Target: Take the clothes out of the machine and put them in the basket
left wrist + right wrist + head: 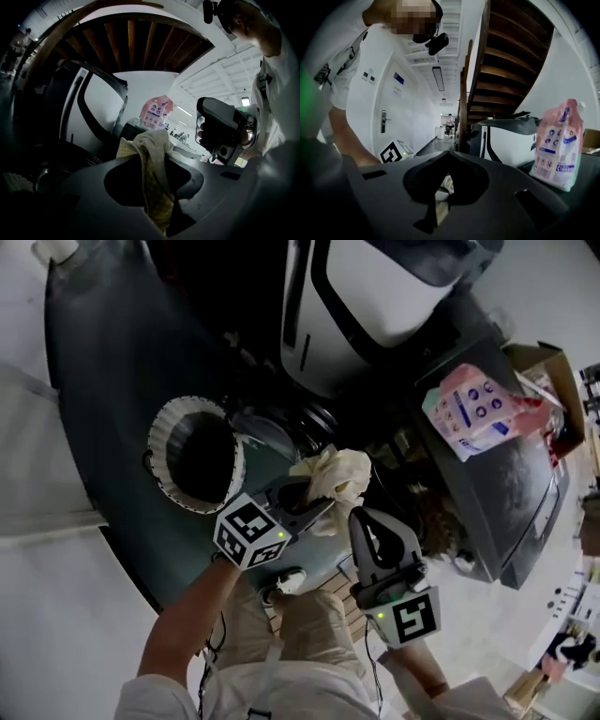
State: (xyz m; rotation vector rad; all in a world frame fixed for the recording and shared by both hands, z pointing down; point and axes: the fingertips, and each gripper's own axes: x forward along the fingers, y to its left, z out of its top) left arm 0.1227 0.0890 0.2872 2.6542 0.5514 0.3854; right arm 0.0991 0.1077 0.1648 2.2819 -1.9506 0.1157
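As we look steeply down past our beige trousers (314,620), the left tool (317,502) is clenched on a cream, yellow-checked cloth (337,474). Its own view has the fabric bunched right between the jaws and hanging below them. So the cloth is up in the air, outside the machine (375,296) and outside the basket (159,446), just right of the basket's rim from where we stand. And the right tool (360,516)? Its jaws are drawn nearly together, only a thin slit between them, with a pale scrap showing in that slit. Pinched or simply lying beyond, we cannot tell. Its tip is right at the cloth's lower edge.

Now the ground. The basket, white ribbed rim and dark inside, stands upright on a dark green floor (103,362) that curves off into a paler surface (47,615) at our left. The white machine with its dark-framed door rises at the far side. Right of it runs a dark glossy counter (530,488), and a pink detergent bag (473,413) stands on it, a cardboard box (553,362) beyond. Up through the tool views we get a wooden staircase (506,56) climbing overhead and white walls all round. We also see a white door (389,93) with a metal handle (383,121), and strip lights (438,77) along a corridor ceiling.
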